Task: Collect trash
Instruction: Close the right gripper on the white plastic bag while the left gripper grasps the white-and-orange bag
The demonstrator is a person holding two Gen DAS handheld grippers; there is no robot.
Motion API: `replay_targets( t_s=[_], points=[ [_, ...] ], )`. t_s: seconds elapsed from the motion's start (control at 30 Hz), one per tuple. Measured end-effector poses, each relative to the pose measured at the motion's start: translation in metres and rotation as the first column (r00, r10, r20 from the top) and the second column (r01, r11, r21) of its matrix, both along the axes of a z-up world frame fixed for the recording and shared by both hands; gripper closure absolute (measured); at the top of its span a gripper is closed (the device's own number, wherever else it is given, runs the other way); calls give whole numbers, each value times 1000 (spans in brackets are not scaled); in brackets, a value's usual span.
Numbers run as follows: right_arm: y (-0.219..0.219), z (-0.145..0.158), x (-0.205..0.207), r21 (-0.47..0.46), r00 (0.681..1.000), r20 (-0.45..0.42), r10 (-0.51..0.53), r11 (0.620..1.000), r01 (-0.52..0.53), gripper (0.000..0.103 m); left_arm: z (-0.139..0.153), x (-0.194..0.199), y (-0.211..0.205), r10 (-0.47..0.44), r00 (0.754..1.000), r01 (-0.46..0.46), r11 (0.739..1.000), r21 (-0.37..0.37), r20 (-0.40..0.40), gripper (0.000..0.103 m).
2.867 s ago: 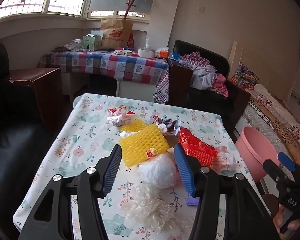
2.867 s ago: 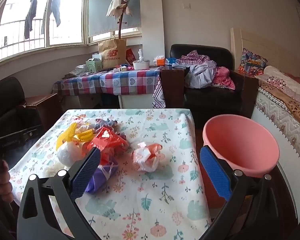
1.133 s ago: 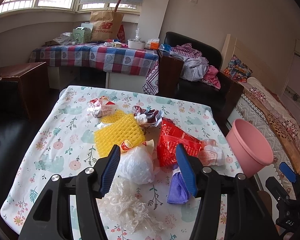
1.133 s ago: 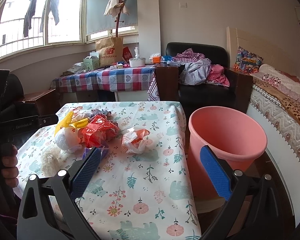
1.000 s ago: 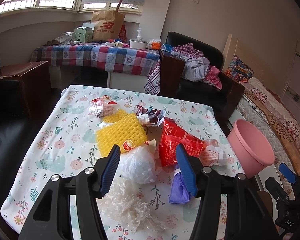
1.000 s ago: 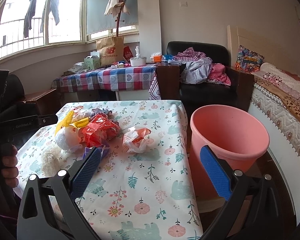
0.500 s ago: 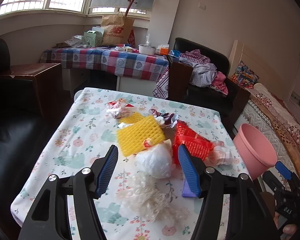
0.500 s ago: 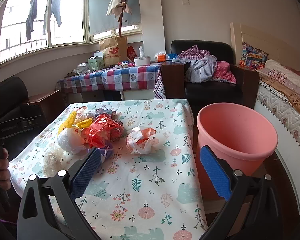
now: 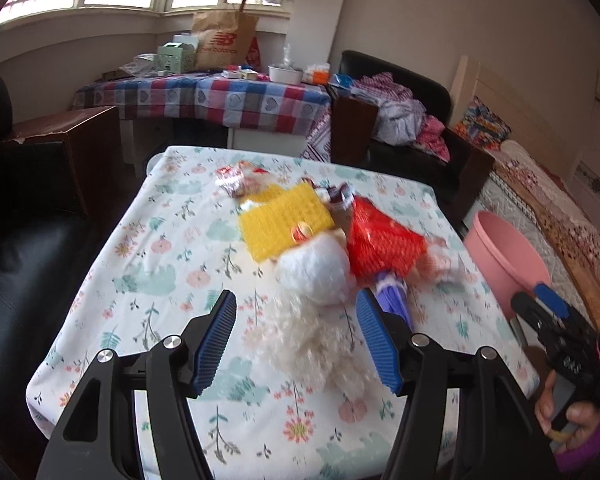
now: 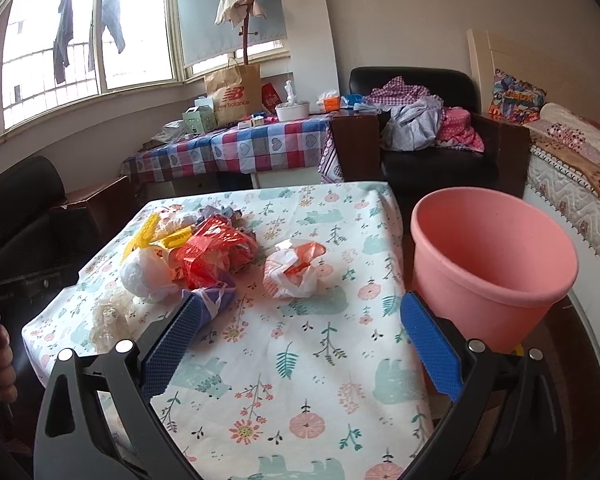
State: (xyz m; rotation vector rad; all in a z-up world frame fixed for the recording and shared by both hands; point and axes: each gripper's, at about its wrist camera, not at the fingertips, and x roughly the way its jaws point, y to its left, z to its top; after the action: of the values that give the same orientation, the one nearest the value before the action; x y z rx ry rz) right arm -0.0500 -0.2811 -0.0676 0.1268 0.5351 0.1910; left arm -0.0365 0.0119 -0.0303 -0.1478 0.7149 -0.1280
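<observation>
On the floral worktop [image 10: 300, 360] there's a heap of trash: a clear crinkly plastic wad [image 9: 316, 344] nearest the left gripper [image 9: 296, 336], a white bag ball [image 9: 314, 272] just behind it, a yellow foam net [image 9: 284, 220], a red mesh bag [image 9: 380, 240], a purple bag [image 9: 392, 300] and, a bit apart, an orange-and-white bag [image 10: 294, 268]. The pink bucket [image 10: 488, 256] stands just off the worktop's right edge.

Both sets of jaws are wide apart with nothing between the pads. The left one hovers over the clear wad, and the right gripper [image 10: 300, 340] hangs above bare cloth near the front edge.

What could go wrong, I think: that clear wad is springy and touching the white ball, so a pinch might snag both or let the plastic slip out. Everything's light too, so a nudge could scatter the pile or drag the tablecloth. A loose grip could drop stuff beside the bucket instead of in it.

Hard to tell: the left view is motion-blurred, so the small wrappers at the back are mush. The bucket's inside bottom isn't visible, and the purple bag is half hidden behind the jaws in both views.
</observation>
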Motion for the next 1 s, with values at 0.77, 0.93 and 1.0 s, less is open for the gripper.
replay_targets(
  t_s=[0.77, 0.93, 1.0],
  points=[
    [4, -8, 0, -6, 1000, -23, 16, 1000, -16, 3, -20, -14, -21, -142, 988, 145, 989, 41, -59, 45],
    [11, -7, 0, -25, 999, -21, 26, 999, -27, 3, -24, -16, -29, -180, 981, 184, 982, 50, -65, 60],
    [13, -7, 0, -28, 999, -24, 27, 999, -28, 3, -27, -14, -32, -177, 981, 182, 981, 64, -76, 60]
  ],
)
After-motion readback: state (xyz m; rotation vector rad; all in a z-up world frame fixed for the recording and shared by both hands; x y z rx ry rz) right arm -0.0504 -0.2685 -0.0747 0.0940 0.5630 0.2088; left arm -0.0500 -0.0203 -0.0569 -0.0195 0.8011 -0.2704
